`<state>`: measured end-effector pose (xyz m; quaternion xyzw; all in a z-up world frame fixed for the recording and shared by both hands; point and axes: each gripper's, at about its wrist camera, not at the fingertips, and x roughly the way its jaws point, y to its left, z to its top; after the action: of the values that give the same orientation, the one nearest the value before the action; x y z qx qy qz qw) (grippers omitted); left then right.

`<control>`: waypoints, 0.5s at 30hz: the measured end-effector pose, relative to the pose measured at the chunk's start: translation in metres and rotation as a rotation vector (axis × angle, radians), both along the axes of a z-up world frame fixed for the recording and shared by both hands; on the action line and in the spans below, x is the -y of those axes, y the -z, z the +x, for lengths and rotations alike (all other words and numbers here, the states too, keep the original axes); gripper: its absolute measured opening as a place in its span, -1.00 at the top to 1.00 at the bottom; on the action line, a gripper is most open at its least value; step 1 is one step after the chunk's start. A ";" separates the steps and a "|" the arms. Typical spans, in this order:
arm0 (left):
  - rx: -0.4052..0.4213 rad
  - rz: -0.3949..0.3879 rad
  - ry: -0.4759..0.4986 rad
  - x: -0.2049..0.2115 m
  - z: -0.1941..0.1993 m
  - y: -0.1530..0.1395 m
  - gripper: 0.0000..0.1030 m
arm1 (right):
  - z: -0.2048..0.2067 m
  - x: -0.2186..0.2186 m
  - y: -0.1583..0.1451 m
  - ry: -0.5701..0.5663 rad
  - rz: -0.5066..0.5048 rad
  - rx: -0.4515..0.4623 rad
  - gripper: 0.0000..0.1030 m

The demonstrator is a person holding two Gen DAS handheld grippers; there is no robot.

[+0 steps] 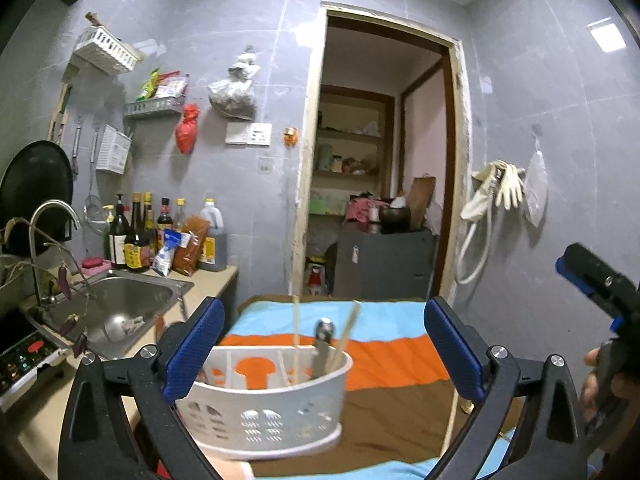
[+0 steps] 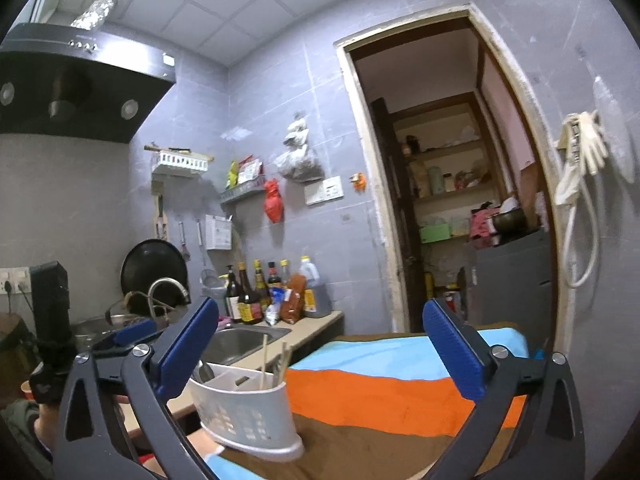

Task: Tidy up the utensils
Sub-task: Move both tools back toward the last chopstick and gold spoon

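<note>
A white plastic utensil caddy [image 1: 264, 404] stands on the striped cloth [image 1: 384, 360] near its left front edge. It holds wooden chopsticks [image 1: 296, 336] and a metal utensil handle [image 1: 323, 344], all upright. My left gripper [image 1: 324, 356] is open and empty, its blue pads either side of the caddy but apart from it. In the right wrist view the caddy [image 2: 248, 412] sits low left, with chopsticks [image 2: 265, 360] sticking up. My right gripper [image 2: 320, 354] is open and empty above the cloth [image 2: 400, 396]. The right gripper also shows at the left wrist view's right edge [image 1: 600, 292].
A steel sink [image 1: 116, 308] with a tap [image 1: 52, 220] lies left of the cloth, with sauce bottles [image 1: 160, 236] behind it and an induction cooker [image 1: 24, 356] in front. A doorway [image 1: 384, 160] opens straight ahead. Gloves [image 1: 500, 188] hang on the right wall.
</note>
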<state>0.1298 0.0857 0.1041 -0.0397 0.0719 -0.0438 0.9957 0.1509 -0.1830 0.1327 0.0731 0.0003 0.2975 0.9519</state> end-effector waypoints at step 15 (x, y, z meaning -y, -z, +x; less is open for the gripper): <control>-0.009 0.033 0.145 0.066 -0.016 0.016 -0.92 | -0.044 0.076 0.021 0.186 -0.051 -0.006 -1.00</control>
<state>0.1141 0.0200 0.0886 -0.0183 0.0798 -0.1145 0.9900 0.1070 -0.2585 0.1122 0.0494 0.0040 0.2077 0.9769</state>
